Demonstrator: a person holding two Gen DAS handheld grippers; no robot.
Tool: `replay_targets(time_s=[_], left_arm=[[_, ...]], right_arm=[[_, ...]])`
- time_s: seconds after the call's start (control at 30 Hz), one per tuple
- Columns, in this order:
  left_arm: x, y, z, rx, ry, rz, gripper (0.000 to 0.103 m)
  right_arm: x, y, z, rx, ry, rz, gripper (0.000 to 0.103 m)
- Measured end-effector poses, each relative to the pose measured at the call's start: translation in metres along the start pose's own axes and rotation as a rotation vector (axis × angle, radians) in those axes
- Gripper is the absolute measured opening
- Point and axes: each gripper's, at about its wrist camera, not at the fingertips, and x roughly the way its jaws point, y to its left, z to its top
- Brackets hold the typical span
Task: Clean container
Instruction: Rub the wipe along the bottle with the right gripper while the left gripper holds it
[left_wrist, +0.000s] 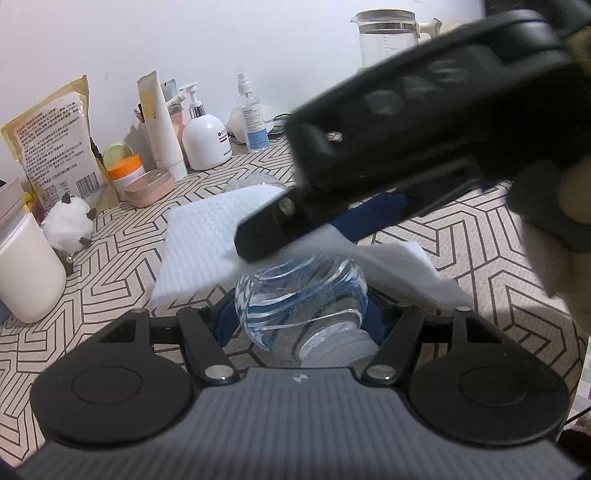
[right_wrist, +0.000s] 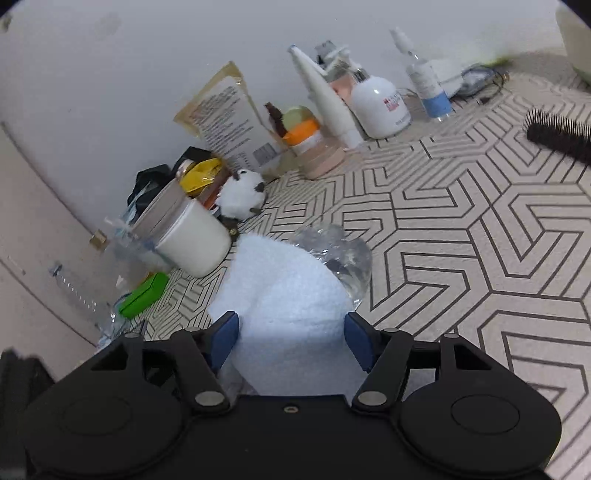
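While the left gripper clamps a clear plastic water bottle near its capped neck, bottle lying above the patterned tabletop, the right gripper pinches a white cloth draped over the bottle body.

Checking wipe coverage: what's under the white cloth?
The clear bottle: its neck end and far end stick out. The cloth hides its middle. The right gripper grips the cloth-wrapped bottle.
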Motion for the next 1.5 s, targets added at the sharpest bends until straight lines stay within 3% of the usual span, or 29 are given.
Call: replay_targets(time_s=[0.2, 0.4, 0.6, 0.87, 1.3, 1.5], left_arm=[[0.001, 0.003, 0.0, -0.01, 0.0, -0.006, 0.066], [0.003, 0.002, 0.001, -0.004, 0.0, -0.002, 0.066], [0.002, 0.005, 0.0, -0.024, 0.002, -0.005, 0.066], [0.003, 0.006, 0.0, -0.032, 0.002, -0.008, 0.066], [0.005, 0.013, -0.003, -0.067, 0.002, -0.032, 0.067], [0.006, 0.012, -0.003, -0.074, 0.001, -0.034, 0.067]], right_arm=[[-0.01, 0.022, -0.015, -0.133, 0.025, -0.042, 0.069], [-0.004, 0.007, 0.001, -0.073, 0.038, -0.006, 0.07], [0.016, 0.002, 0.02, -0.087, 0.031, -0.068, 0.072], [0.029, -0.02, 0.037, -0.023, 0.033, -0.026, 0.072], [0.009, 0.004, 0.007, -0.066, 0.061, 0.021, 0.075], [0.003, 0.019, -0.004, -0.143, 0.082, -0.005, 0.075]])
